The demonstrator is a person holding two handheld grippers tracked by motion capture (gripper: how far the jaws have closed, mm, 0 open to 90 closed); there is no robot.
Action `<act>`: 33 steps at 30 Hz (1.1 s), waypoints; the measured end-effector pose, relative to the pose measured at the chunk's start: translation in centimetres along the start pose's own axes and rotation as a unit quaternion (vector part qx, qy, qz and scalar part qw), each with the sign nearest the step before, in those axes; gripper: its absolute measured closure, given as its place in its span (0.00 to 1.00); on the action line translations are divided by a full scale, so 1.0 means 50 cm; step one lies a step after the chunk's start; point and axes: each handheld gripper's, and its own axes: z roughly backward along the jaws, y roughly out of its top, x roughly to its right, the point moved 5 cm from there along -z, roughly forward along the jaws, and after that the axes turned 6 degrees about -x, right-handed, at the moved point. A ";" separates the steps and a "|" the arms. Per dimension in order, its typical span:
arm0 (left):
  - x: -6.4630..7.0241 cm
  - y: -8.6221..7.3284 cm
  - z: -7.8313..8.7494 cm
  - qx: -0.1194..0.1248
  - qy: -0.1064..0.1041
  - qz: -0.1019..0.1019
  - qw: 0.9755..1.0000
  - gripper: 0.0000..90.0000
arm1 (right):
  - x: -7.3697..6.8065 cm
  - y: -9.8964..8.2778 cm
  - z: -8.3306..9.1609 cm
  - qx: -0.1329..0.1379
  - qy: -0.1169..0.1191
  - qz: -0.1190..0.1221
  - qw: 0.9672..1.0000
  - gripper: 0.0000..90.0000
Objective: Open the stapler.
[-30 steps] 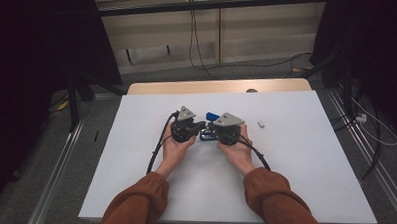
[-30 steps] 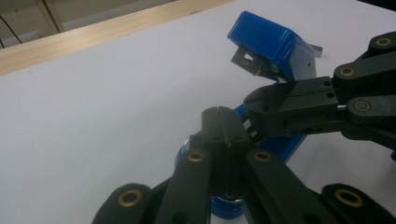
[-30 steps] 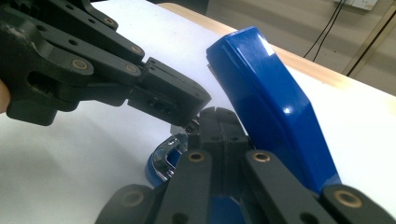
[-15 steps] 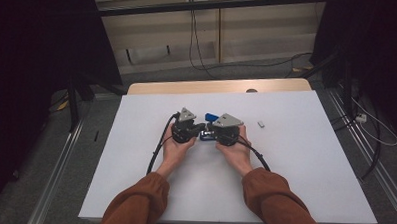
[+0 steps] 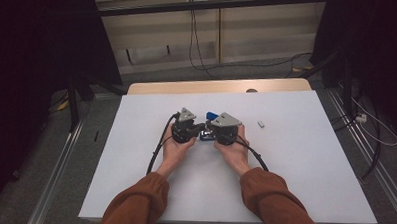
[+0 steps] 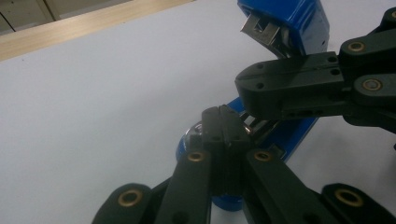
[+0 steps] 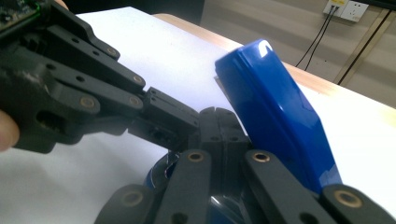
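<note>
A blue stapler lies open on the white table, its lid tilted up and its base flat, with the metal staple rail showing. My left gripper comes in from the left with its jaws shut, tips right over the base by the rail. From the right, my right gripper meets it with jaws shut, tips beside the lid's underside. The two grippers' tips almost touch. Nothing shows clamped between either pair of jaws.
A small white piece lies on the white table top to the right of the hands. A wooden strip runs along the far edge. A black cable loops off the left gripper.
</note>
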 end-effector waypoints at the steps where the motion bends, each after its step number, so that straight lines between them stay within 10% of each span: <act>1: 0.000 0.000 0.000 0.000 0.000 0.000 1.000 1.00 | -0.001 0.001 0.000 0.000 -0.001 0.000 1.000 1.00; 33: -0.002 0.000 0.000 0.002 -0.004 -0.007 1.000 1.00 | 0.031 0.018 0.029 0.013 -0.036 -0.010 0.999 1.00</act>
